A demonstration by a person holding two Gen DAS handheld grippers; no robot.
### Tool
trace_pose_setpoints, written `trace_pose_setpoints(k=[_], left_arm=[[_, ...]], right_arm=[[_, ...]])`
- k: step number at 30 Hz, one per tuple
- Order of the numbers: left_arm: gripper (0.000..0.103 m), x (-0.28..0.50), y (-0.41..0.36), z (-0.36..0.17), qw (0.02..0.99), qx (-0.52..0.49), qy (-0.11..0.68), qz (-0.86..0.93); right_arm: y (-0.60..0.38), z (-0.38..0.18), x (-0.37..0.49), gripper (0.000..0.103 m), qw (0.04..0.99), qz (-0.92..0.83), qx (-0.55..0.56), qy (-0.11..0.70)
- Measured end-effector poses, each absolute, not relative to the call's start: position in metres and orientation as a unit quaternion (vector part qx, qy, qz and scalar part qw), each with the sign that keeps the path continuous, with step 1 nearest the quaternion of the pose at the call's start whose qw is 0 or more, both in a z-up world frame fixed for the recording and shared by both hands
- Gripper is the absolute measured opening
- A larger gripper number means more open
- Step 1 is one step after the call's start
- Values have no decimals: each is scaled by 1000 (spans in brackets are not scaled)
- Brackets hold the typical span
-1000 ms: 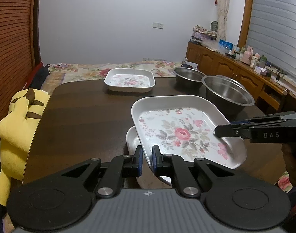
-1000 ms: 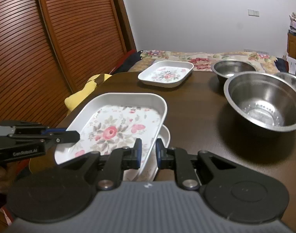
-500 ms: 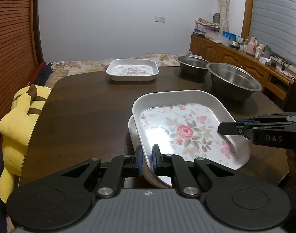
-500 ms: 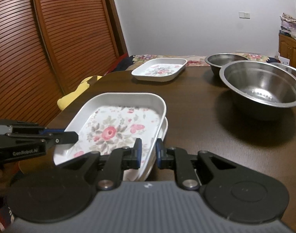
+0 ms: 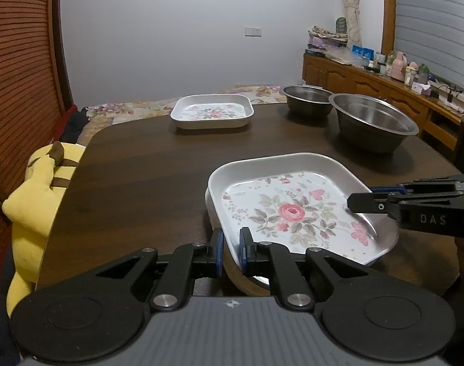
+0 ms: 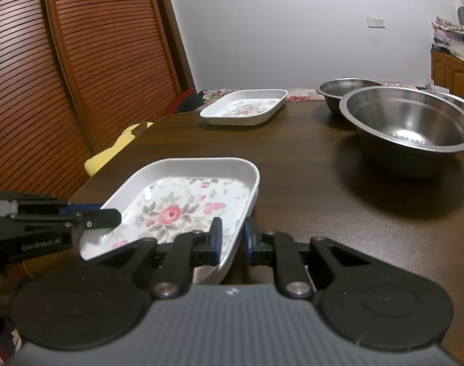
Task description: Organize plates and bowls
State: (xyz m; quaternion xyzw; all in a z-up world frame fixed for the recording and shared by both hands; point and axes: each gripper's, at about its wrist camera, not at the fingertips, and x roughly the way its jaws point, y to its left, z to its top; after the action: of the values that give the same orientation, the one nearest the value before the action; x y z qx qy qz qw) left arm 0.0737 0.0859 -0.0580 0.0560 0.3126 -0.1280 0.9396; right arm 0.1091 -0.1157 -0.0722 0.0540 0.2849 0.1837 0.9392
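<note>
White floral plate [image 5: 296, 210] was grasped at opposite rims by both clenched grippers, left [image 5: 231, 245] and right [image 6: 233, 239], each angled downward over the table [image 5: 134, 183].

A lived-in room of a home. A dark wooden table [image 5: 146, 189] stands by louvred wooden doors [image 6: 64, 70], with a bed under a floral cover [image 5: 134, 106] behind it. A yellow plush toy [image 5: 37, 201] slumps at the table's edge. Along the right wall a wooden sideboard [image 5: 366, 82] is crowded with bottles and boxes, beside a curtain [image 5: 351, 9] and window blinds [image 5: 436, 24]. Floral dishes [image 5: 212, 111] and steel bowls [image 5: 373, 123] sit on the table.
</note>
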Motion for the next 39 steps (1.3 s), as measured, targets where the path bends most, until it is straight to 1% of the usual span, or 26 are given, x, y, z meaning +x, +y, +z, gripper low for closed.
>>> trace_pose_setpoints(k=[12,23,24,26,27,32,39], left_arm=[[13,77,89,-66,938,50,320,-124],[13,80,94,-62,938,28,321,-131],[13,80,96,-59,938,24,318,-132],[17,80,98,-52,940,19,312,-137],[18,81,99,-47,942,19,307,-139],[22,99,101,-24,947,30,288,-140],[27,142,105,5,952,34,274,-130]], right_arm=[[-116,-76,111,18,937,184,59,291],[-117,-77,111,19,935,185,69,293],[-118,-75,112,19,936,185,72,292],[-121,-70,111,20,938,184,74,285],[-123,-65,112,22,940,184,71,280],[-132,-35,124,22,947,186,47,257],[-139,5,164,22,949,201,32,239]])
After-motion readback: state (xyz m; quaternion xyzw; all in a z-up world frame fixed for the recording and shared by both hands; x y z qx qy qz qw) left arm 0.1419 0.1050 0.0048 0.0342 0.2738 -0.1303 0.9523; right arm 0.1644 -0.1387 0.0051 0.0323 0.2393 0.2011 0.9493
